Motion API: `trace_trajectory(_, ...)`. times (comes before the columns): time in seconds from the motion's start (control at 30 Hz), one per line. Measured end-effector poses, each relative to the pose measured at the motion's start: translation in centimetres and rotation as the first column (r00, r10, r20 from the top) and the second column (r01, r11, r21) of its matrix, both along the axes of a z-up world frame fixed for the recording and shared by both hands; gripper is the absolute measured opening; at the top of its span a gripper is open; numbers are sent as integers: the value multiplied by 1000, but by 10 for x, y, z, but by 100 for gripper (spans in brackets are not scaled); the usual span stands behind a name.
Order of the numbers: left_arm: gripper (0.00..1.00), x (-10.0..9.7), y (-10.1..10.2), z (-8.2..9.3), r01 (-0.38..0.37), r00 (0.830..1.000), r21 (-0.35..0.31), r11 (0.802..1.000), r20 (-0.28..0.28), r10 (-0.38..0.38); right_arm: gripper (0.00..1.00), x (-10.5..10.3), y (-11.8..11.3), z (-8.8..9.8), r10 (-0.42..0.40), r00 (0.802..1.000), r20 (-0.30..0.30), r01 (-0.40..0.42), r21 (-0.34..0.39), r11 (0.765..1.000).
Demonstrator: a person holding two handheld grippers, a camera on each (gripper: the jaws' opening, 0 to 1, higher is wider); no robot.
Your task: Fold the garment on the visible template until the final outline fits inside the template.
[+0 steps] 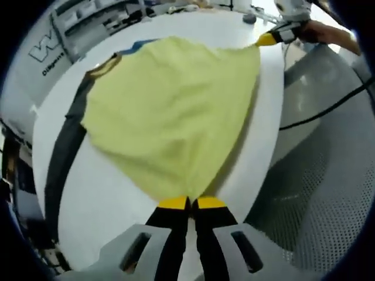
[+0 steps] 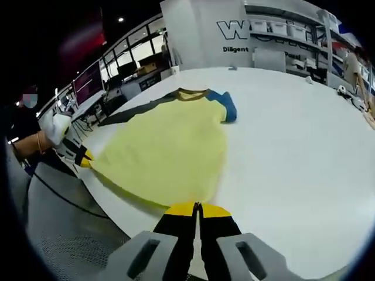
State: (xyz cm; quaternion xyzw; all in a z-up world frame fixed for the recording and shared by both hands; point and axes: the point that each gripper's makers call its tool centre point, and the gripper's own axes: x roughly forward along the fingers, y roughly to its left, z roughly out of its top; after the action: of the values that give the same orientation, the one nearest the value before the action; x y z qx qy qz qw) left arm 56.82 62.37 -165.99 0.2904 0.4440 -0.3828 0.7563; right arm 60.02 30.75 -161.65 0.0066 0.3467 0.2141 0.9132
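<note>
A yellow shirt (image 1: pixel 170 111) lies spread on the round white table (image 1: pixel 111 199), with a dark grey sleeve (image 1: pixel 67 146), a blue sleeve (image 1: pixel 137 45) and a brown collar (image 1: pixel 105 65). My left gripper (image 1: pixel 191 202) is shut on the hem at one near corner. In the left gripper view my right gripper (image 1: pixel 270 39) pinches the other hem corner at the table's edge. In the right gripper view the shirt (image 2: pixel 170 149) stretches away from my right gripper (image 2: pixel 197 207), which is shut on its hem. My left gripper (image 2: pixel 84 158) shows at the left, held by a gloved hand (image 2: pixel 54 127).
Both hem corners sit at the table's edge (image 1: pixel 266 146), with grey perforated floor (image 1: pixel 322 187) below. A black cable (image 1: pixel 328 108) trails across that floor. Shelves with bins (image 2: pixel 287 29) and a white wall panel (image 2: pixel 205 35) stand behind the table. Bare tabletop (image 2: pixel 293 140) spreads to the right.
</note>
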Motion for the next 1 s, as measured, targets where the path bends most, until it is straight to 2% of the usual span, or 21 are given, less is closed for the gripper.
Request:
trace_trajectory(0.2,0,-2,3,-12,4,1000,22,1000,-24,-3,0,-8,2,-8,-2,1000,-29,2,8,1000)
trace_trajectory(0.27,0,-4,5,-11,-10,999,15,1000,-30,11,0,-12,3,-14,6,998,-55,-6,10,1000)
trace_trajectory(0.57,0,-7,9,-18,-39,998,-2,999,-41,39,0,-14,5,-18,23,998,-65,-23,2,1000)
trace_trajectory(0.77,1,-8,10,-23,-36,999,7,999,-41,36,0,-17,4,-27,32,994,-103,-33,-8,999)
trace_trajectory(0.9,7,-8,11,-23,-46,998,1,999,-41,46,0,-18,2,-29,34,992,-119,-36,-12,999)
trace_trajectory(1.0,18,-8,11,-23,-57,998,-8,998,-42,56,0,-18,0,-31,34,992,-120,-35,-12,999)
